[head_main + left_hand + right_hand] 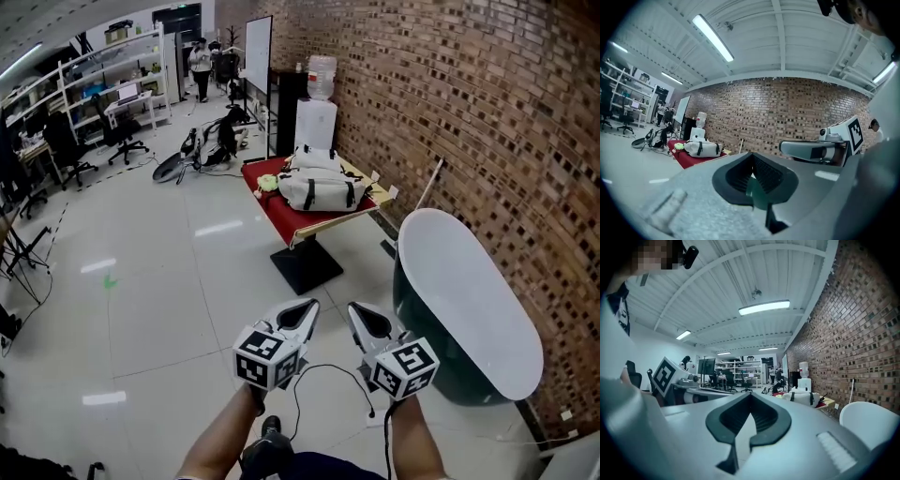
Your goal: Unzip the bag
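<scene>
At the far left, shelving (pixel 94 70) is lined along the workshop wall, and a person (pixel 201 67) is seen standing deep in the room. A bicycle (pixel 202 148) is laid on the tiled floor.

Near the centre, a low red-topped table (pixel 274 217) is set before the brick wall (pixel 450 103). The bag (pixel 323 190) is placed on it, well apart from both grippers. It is white, bound by two dark straps, and appears fully closed, so its contents are not shown. A small green object (pixel 268 183) is lodged just beside its left end, and a water dispenser (pixel 317 112) is stood behind it.

The bag is judged to be soft fabric, plump but likely light; it can be expected to sag and slide when the zip is pulled. One end is therefore best pinned by the fabric or a strap while the zip pull is taken by the other gripper. The pull itself is too small to be made out from here.

In the foreground, the left gripper (pixel 307 309) is held level with its jaws pressed together on nothing. The right gripper (pixel 360 314) is carried alongside, likewise closed and empty.

At the right, a white oval tub (pixel 469 300) with a dark outer wall is stood against the brick; whether anything is kept in it cannot be told.
</scene>
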